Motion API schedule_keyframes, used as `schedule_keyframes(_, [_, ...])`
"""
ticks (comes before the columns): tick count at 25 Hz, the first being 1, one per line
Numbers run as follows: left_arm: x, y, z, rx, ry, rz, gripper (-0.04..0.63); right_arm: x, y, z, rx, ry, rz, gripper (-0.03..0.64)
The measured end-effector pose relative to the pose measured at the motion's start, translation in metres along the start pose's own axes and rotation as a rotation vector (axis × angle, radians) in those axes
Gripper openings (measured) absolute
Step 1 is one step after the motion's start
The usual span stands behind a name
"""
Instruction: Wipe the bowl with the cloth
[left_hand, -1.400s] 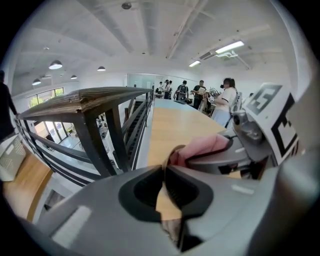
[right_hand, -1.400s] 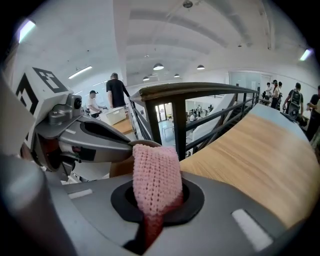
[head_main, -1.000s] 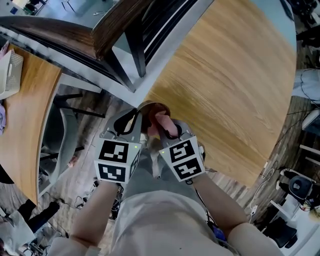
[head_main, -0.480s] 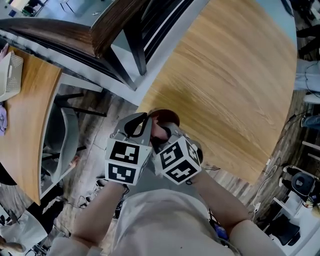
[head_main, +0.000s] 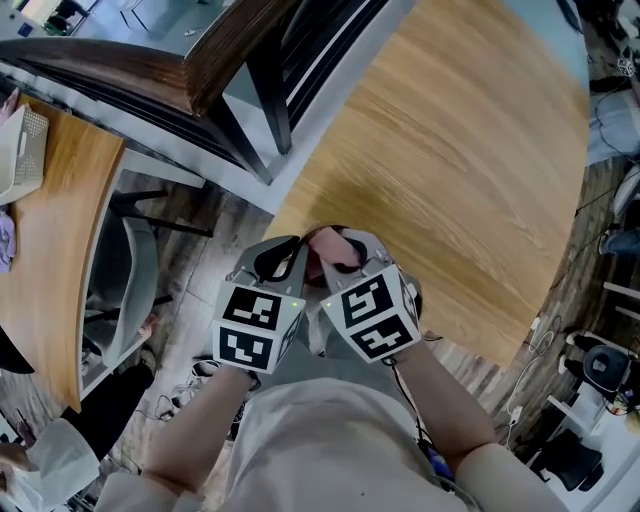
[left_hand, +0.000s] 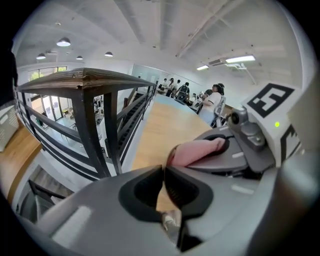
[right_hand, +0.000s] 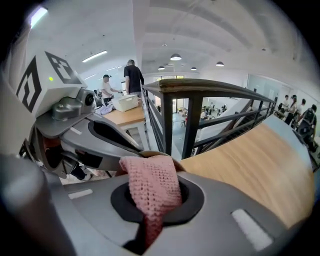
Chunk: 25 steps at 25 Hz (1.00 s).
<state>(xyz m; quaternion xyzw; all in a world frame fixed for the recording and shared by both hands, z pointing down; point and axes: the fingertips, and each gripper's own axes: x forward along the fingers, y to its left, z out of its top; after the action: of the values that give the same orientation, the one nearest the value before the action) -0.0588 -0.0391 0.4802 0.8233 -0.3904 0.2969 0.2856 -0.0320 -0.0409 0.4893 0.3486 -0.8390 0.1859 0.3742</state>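
Note:
A small brown bowl (head_main: 312, 234) is held up at the near edge of the round wooden table (head_main: 450, 150), mostly hidden by the two grippers. My left gripper (head_main: 298, 250) has just been closing, and the bowl's thin rim (left_hand: 171, 154) sits between its nearly touching jaws (left_hand: 164, 171). Shut on a pink knitted cloth (right_hand: 152, 185), my right gripper (right_hand: 152, 197) presses that cloth (head_main: 335, 250) against the bowl's rim (right_hand: 145, 153). From the left gripper view the cloth (left_hand: 197, 150) lies over the right gripper's jaw.
A dark wood and metal railing (head_main: 230, 60) runs along the table's far left side. Beyond it stands a second wooden table (head_main: 50, 230) with a white basket (head_main: 20, 150). Cables and equipment (head_main: 600, 370) lie on the floor at right. People stand far off (left_hand: 212, 100).
The left gripper has shifted a little to the right, closer to the right one. The right gripper rolled and rose slightly, dragging the cloth across the bowl.

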Motion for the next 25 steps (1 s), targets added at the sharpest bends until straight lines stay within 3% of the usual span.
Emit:
schedule_keyframes(6, [-0.003, 0.006, 0.000, 0.025, -0.004, 0.046, 0.020, -0.003, -0.012, -0.024, -0.063, 0.087, -0.093, 0.012])
schedule_keyframes(15, [-0.003, 0.018, 0.004, -0.009, -0.018, 0.077, 0.023, 0.009, 0.022, -0.051, -0.060, 0.152, 0.012, 0.012])
schedule_keyframes(20, [0.002, 0.000, 0.003, 0.040, -0.011, 0.055, 0.020, 0.012, 0.043, -0.042, -0.167, 0.142, 0.049, 0.012])
schedule_keyframes(25, [0.000, -0.001, 0.002, 0.043, -0.002, 0.043, 0.014, 0.010, 0.043, -0.019, -0.165, 0.080, 0.073, 0.012])
